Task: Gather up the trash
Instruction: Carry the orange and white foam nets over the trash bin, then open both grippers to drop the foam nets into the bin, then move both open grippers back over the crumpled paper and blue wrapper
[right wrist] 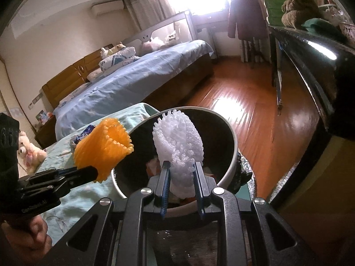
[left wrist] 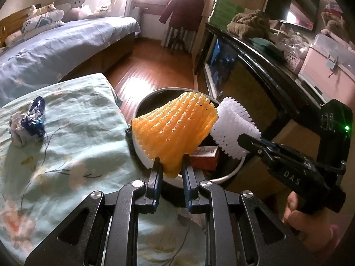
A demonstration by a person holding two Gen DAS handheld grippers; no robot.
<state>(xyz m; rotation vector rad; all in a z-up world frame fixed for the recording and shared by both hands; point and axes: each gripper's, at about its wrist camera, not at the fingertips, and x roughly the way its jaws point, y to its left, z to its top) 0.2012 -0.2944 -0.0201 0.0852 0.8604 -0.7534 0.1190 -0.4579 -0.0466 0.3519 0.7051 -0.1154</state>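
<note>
Closest to me, my left claw is clamped on the narrow end of an orange foam fruit net, its two blue-padded fingers squeezing the mesh so that the wide end flares upward. My right claw is clamped the same way on a white foam fruit net, which stands up between its fingers. Both nets hang over the mouth of the round trash bin, orange to the left, white to the right, nearly touching in the left wrist view. The bin has a pale outer wall and a dark liner; down inside it I can see a red-orange carton.

Just left of the bin lies a surface covered in a pale green flowered cloth, and on it, well apart from the bin, sits a crumpled blue and silver wrapper.

Farther off, the wooden floor catches glare from the window, a bed with blue bedding runs along the left, and a dark cabinet piled with things stands on the right.
</note>
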